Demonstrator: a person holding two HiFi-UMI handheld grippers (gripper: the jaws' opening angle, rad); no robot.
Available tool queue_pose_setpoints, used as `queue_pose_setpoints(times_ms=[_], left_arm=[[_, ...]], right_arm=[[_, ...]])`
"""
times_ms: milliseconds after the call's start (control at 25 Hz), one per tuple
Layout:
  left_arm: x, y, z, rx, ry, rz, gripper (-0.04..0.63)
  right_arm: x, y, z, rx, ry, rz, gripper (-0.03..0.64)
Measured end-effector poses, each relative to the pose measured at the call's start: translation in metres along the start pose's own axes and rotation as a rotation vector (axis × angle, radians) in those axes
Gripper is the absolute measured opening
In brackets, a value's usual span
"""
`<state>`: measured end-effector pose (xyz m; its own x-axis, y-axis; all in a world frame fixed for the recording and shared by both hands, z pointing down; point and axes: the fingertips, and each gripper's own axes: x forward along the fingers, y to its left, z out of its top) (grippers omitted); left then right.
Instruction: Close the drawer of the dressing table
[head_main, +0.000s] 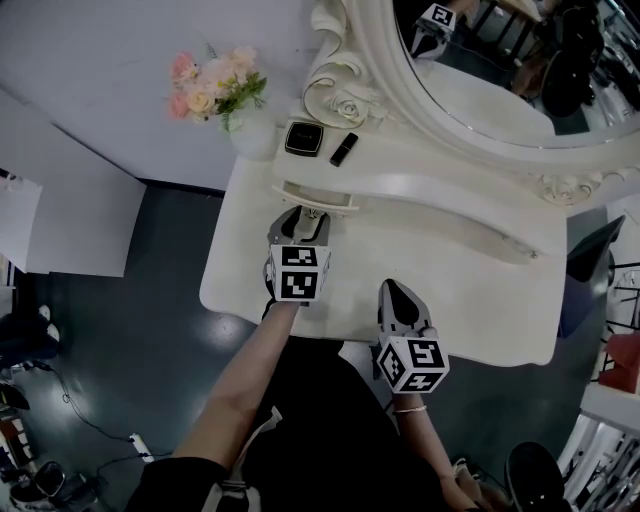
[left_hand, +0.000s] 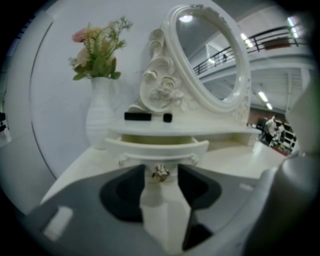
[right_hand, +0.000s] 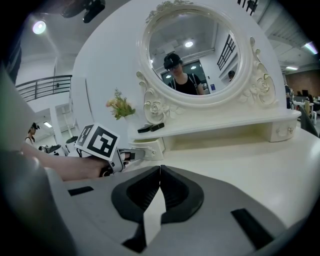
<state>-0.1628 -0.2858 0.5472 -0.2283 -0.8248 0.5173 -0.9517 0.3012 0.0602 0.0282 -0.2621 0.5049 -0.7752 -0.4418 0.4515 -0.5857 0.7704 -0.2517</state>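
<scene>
your left tongs (head_main: 299, 220) stand narrowly apart and grip nothing; the knob (left_hand: 160, 173) sits between the tips, seemingly clear of both. the drawer (left_hand: 157, 146) is partly out of the dressing table (head_main: 470, 300), dead ahead of those tips, its long front lying crosswise to them. the push likely runs straight forward along the jaws. your right tongs (right_hand: 159, 170) are pressed together, empty, and farther from the drawer.
</scene>
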Motion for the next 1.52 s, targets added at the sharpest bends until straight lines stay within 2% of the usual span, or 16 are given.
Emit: queue_pose_setpoints(times_ms=[1160, 1520], left_arm=[[0.037, 0.004, 0.024, 0.018, -0.011, -0.005, 0.212], [0.029, 0.004, 0.026, 0.015, -0.013, -0.044, 0.212]], right_arm=[[-0.005, -0.006, 0.001, 0.014, 0.001, -0.053, 0.005], [-0.003, 0.003, 0.007, 0.001, -0.017, -0.036, 0.005]])
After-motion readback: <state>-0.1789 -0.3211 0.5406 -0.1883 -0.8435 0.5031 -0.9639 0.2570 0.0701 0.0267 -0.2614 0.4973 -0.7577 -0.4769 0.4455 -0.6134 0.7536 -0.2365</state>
